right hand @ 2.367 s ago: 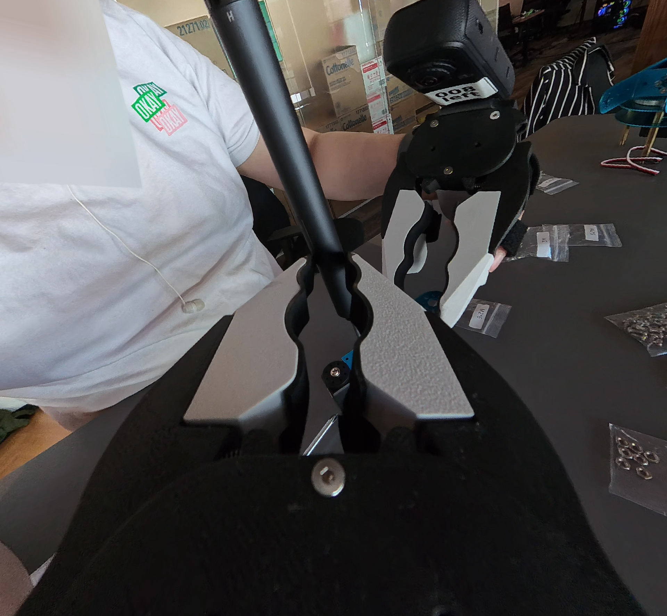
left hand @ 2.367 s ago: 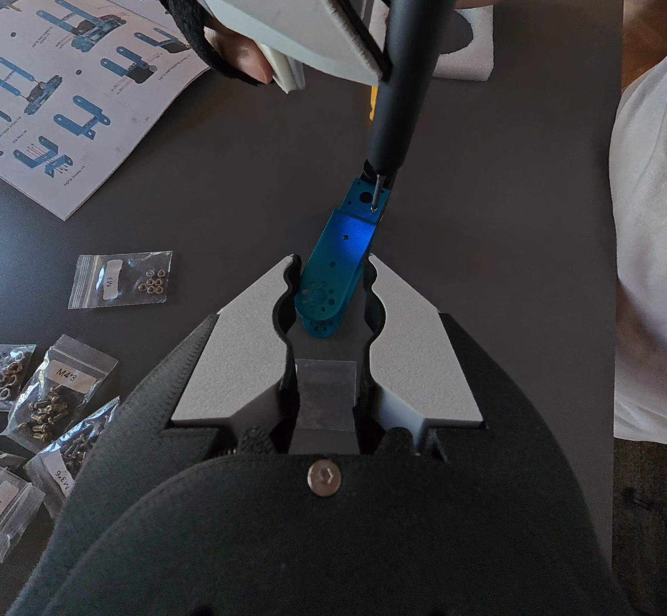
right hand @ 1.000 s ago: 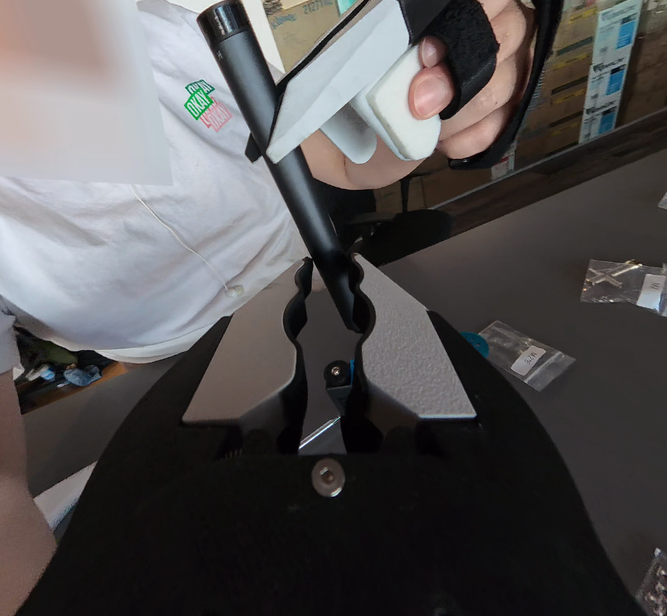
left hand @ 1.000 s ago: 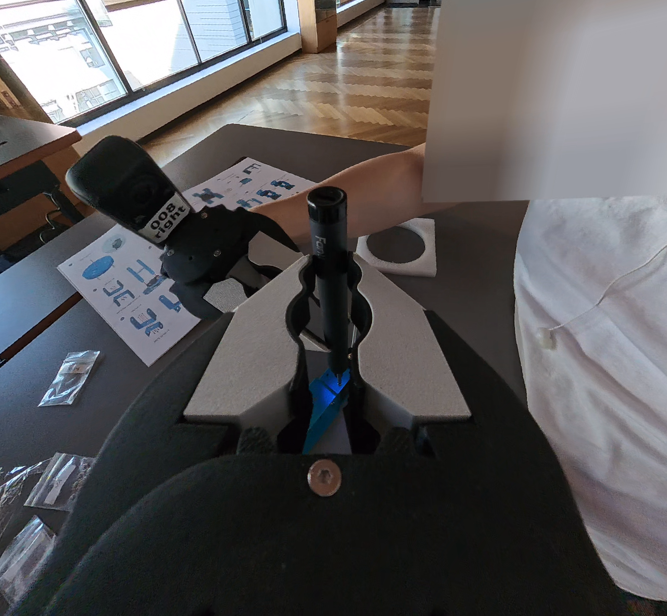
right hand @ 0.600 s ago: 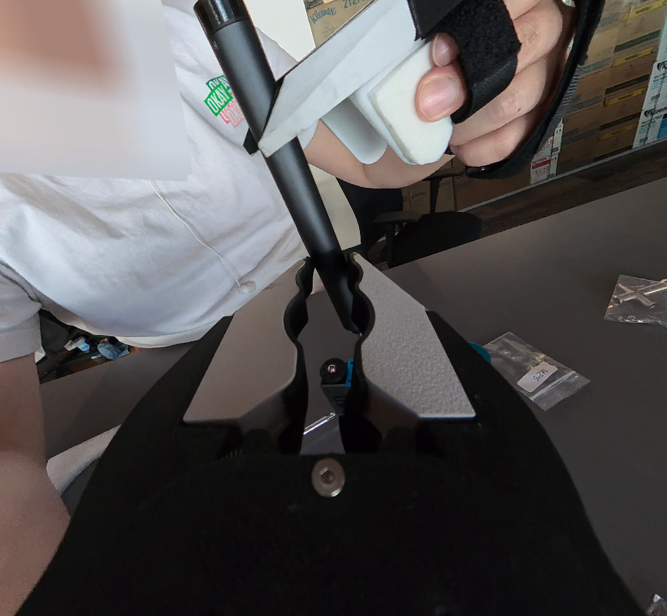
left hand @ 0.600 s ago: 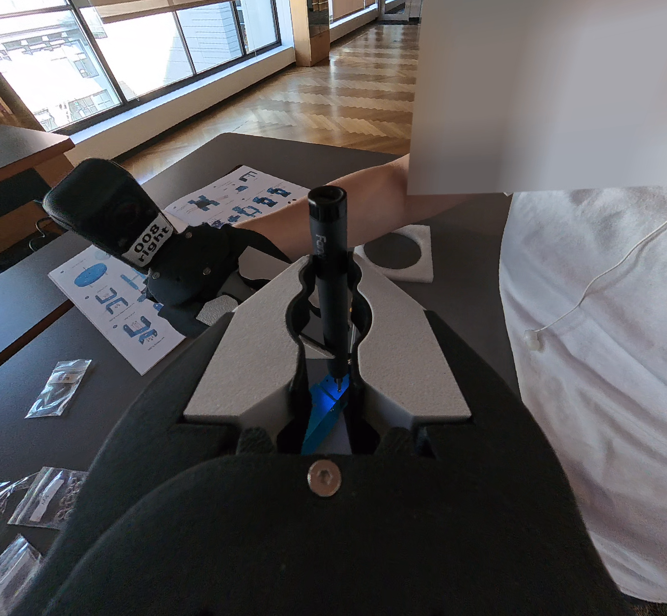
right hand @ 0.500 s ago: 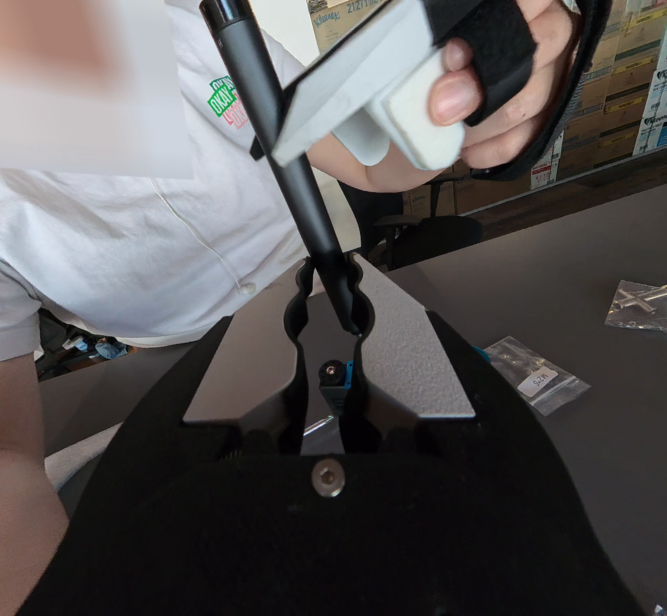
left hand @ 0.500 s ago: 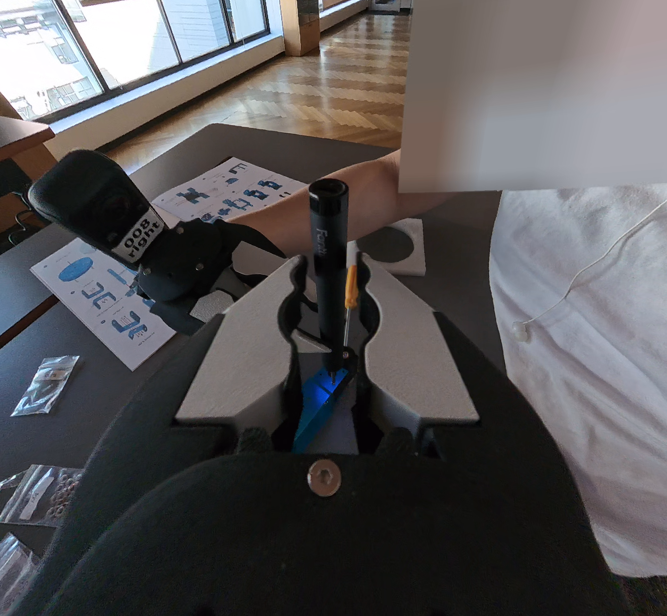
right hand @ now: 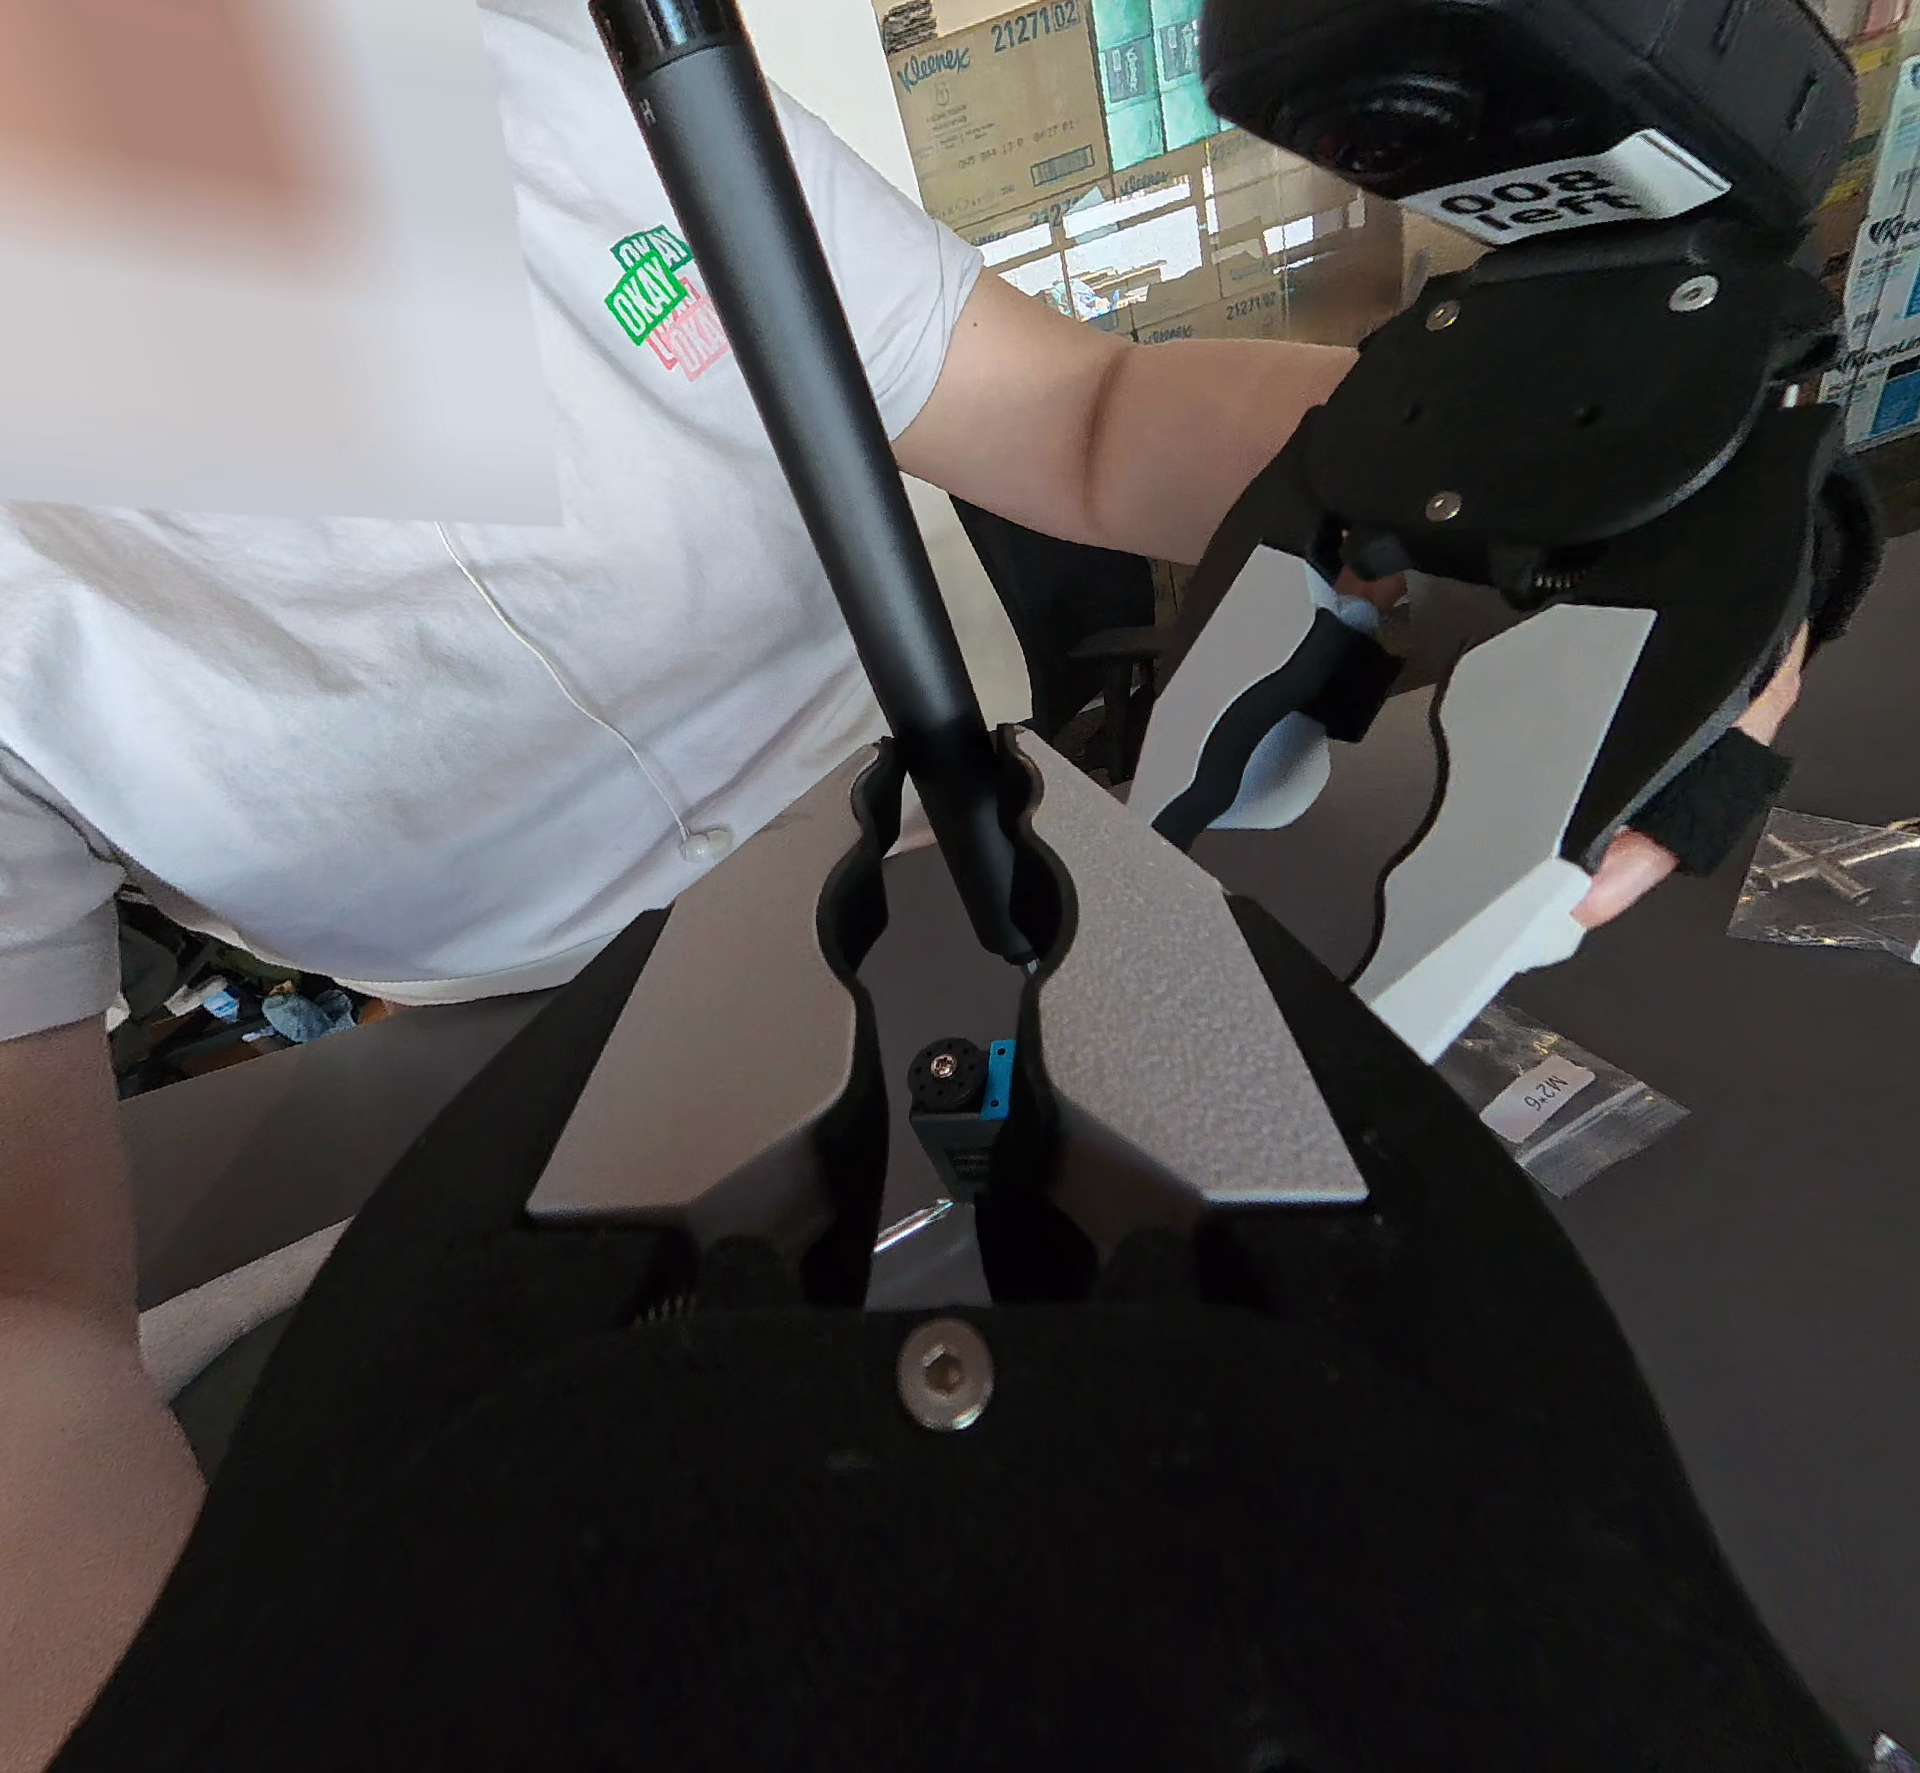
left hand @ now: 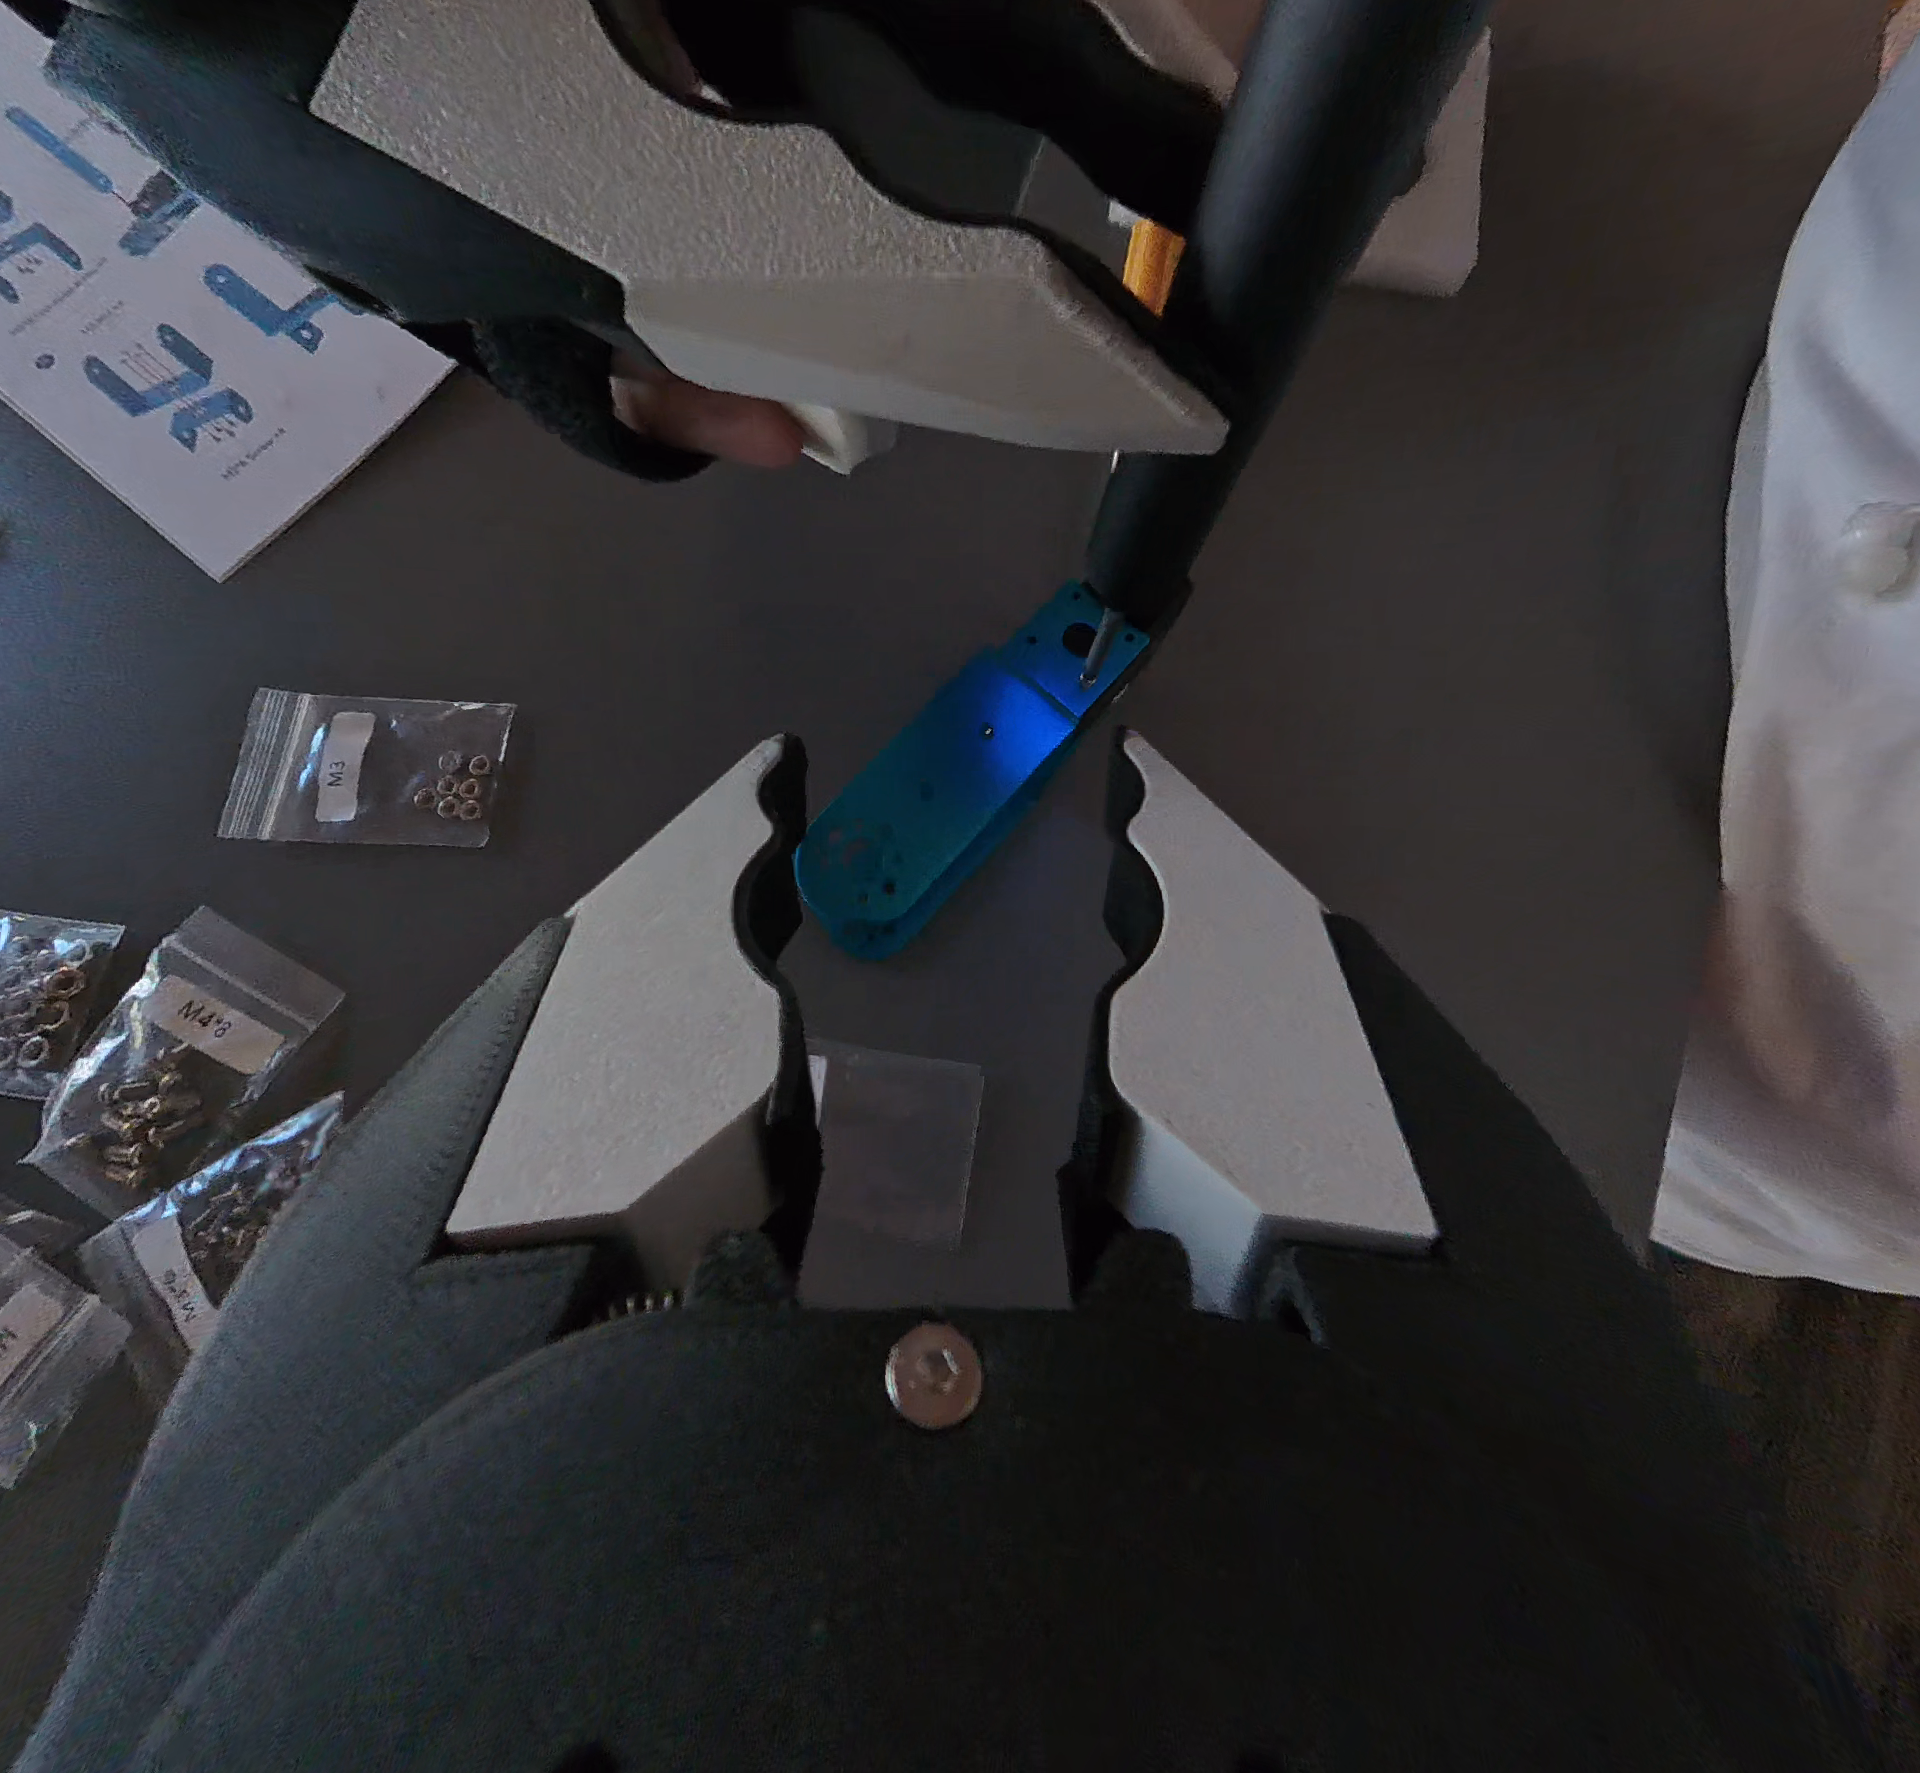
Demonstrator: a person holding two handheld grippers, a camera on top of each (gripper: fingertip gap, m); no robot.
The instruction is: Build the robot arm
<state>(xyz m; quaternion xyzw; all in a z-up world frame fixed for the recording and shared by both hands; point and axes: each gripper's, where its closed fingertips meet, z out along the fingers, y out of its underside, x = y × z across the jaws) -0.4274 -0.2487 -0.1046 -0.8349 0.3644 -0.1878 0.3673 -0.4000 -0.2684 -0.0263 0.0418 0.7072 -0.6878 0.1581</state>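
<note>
A blue metal bracket (left hand: 951, 793) lies on the dark table (left hand: 623, 632). My left gripper (left hand: 954, 747) is open above it, with the bracket's near end close to the left finger (left hand: 665, 996). My right gripper (right hand: 948, 749) is shut on a black screwdriver (right hand: 790, 373). In the left wrist view the screwdriver (left hand: 1247, 321) comes down from the top and its tip rests on the bracket's far end. In the right wrist view the bracket (right hand: 997, 1079) shows between the fingers, with a black round part beside it. The open left gripper (right hand: 1455, 788) hangs to the right.
Small clear bags of screws and nuts (left hand: 364, 767) lie at the left. An instruction booklet (left hand: 156, 289) is at the far left. A white foam piece (left hand: 1434, 165) and an orange-handled tool (left hand: 1148, 253) lie behind the right gripper. A person in a white shirt (left hand: 1818, 684) is at the right. One gripper's finger ends stand about 8 cm off the other's.
My left gripper has opened and tipped down to face the table; the bracket, which sat between its fingers, now lies free on the table. The right gripper still grips the screwdriver.
</note>
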